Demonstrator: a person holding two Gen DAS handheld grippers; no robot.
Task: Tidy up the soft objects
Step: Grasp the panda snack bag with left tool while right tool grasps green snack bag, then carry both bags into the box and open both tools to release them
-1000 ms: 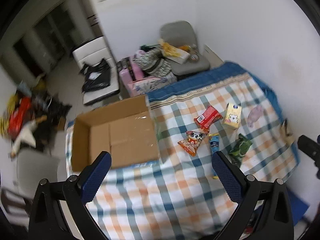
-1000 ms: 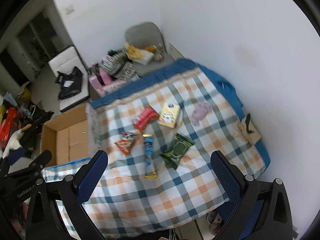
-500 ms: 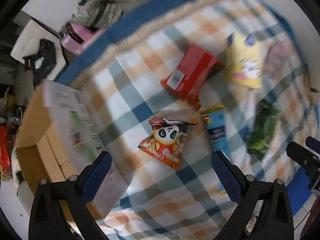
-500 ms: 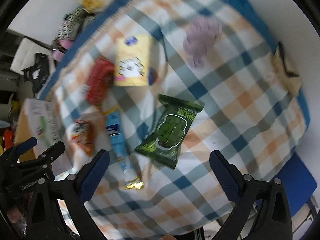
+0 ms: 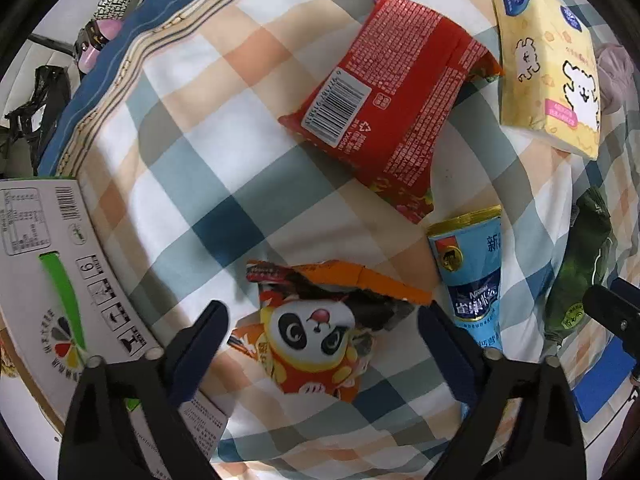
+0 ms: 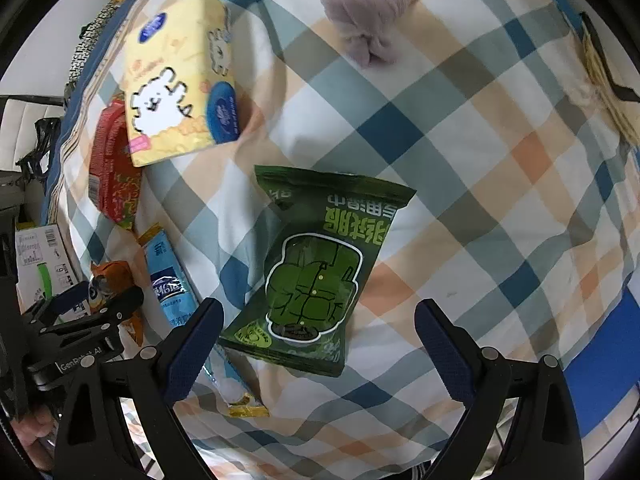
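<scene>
Landmark: checked blue, orange and white cloth (image 5: 248,152) spread over the surface; all items lie on it. At its left edge stands a printed white-and-brown cardboard box (image 5: 52,264). Just beside the box, the left gripper (image 5: 324,336) points steeply down at an orange crinkled snack bag with a panda print (image 5: 316,328); jaws wide but closing, the bag between the blue pads, pads not pressing on it. Beyond it lies a red foil packet with a barcode (image 5: 396,92), and next to that a yellow soft tissue pack with a white cartoon animal (image 6: 176,84). A light blue tube-shaped sachet (image 5: 472,276) lies between the panda bag and a dark green glossy snack pouch (image 6: 316,268). The right gripper (image 6: 318,340) hangs over the green pouch, jaws wide and narrowing slightly, pouch between the pads, untouched. Far side of the cloth: a bunched lilac fabric piece (image 6: 368,4).
</scene>
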